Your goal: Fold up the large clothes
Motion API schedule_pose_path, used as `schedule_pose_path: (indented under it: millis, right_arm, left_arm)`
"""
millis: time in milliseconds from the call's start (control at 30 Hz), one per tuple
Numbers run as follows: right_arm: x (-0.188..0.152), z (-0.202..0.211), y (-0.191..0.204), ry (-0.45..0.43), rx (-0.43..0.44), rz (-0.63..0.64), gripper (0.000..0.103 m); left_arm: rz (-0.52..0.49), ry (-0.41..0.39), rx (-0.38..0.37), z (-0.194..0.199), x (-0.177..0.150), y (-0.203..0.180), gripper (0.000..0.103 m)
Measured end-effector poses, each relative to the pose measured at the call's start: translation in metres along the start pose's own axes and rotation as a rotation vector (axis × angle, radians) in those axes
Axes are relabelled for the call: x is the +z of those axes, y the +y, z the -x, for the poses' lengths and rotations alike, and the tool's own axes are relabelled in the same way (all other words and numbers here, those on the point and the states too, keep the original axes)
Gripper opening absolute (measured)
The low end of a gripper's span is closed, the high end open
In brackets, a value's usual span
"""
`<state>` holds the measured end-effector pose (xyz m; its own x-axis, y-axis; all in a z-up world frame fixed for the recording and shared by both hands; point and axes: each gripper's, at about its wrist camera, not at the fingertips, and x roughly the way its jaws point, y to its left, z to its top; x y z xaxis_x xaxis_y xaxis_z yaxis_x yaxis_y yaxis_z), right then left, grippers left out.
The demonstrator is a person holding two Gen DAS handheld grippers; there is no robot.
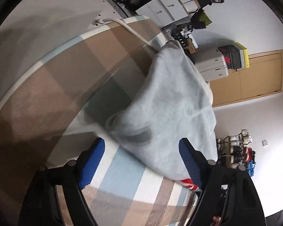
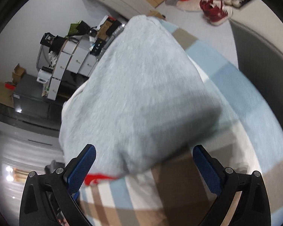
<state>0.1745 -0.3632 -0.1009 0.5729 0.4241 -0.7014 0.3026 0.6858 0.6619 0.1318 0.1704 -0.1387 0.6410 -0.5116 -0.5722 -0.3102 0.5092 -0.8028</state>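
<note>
On the striped bedspread (image 1: 122, 169) | grey garment (image 1: 169, 103) lengthwise away; left gripper (image 1: 141, 162), right gripper (image 2: 144, 165) wide, empty

The grey garment (image 2: 141, 94) ahead of my right gripper (image 2: 144, 167) is motion-blurred, hiding the bed (image 2: 254, 113) beneath; its red patch (image 1: 188, 183) disappears behind my left gripper (image 1: 141, 162).

Grey garment (image 1: 171, 101) is occupying frame centre-right; striped bedcover (image 1: 52, 86) is lying bare at left, white cable (image 1: 134, 32) crossing upper centre.
</note>
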Motion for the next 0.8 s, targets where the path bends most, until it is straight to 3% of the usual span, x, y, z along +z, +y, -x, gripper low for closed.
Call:
schedule_pose_path:
  millis: [67,233,367,433,467,500,533,600,800]
  right_arm:
    - [0.006,-0.008,0.003,-0.014,-0.006,-0.002,0.103]
    - [0.011,-0.020,0.011,-0.038,-0.002,-0.004,0.103]
    - [0.013,-0.028,0.019,-0.073,0.015,0.037,0.103]
    - [0.009,-0.026,0.017,-0.105,0.022,0.045,0.094]
    - [0.008,-0.026,0.019,-0.117,0.005,0.054,0.049]
    - [0.008,-0.028,0.016,-0.113,-0.037,0.053,0.032]
    - [0.008,-0.032,0.010,-0.095,-0.022,0.031,0.032]
    - [0.003,-0.028,0.007,-0.129,-0.002,0.023,0.027]
    - [-0.023,0.001,0.045,-0.247,-0.123,0.245,0.022]
  left_arm:
    - [0.011,-0.007,-0.016,-0.006,0.004,-0.004,0.085]
    - [0.036,-0.023,-0.030,-0.015,0.012,-0.012,0.085]
    - [0.049,-0.097,-0.009,-0.010,0.003,-0.014,0.085]
    - [0.037,-0.113,0.004,-0.013,0.001,-0.016,0.083]
    - [0.038,-0.105,0.016,-0.016,0.001,-0.017,0.060]
    - [0.057,-0.061,0.022,-0.023,0.002,-0.015,0.023]
    - [0.078,-0.022,0.022,-0.028,0.002,-0.010,0.016]
    - [0.078,-0.034,0.010,-0.020,0.000,-0.006,0.011]
    - [0.005,-0.068,0.019,0.016,-0.004,-0.020,0.005]
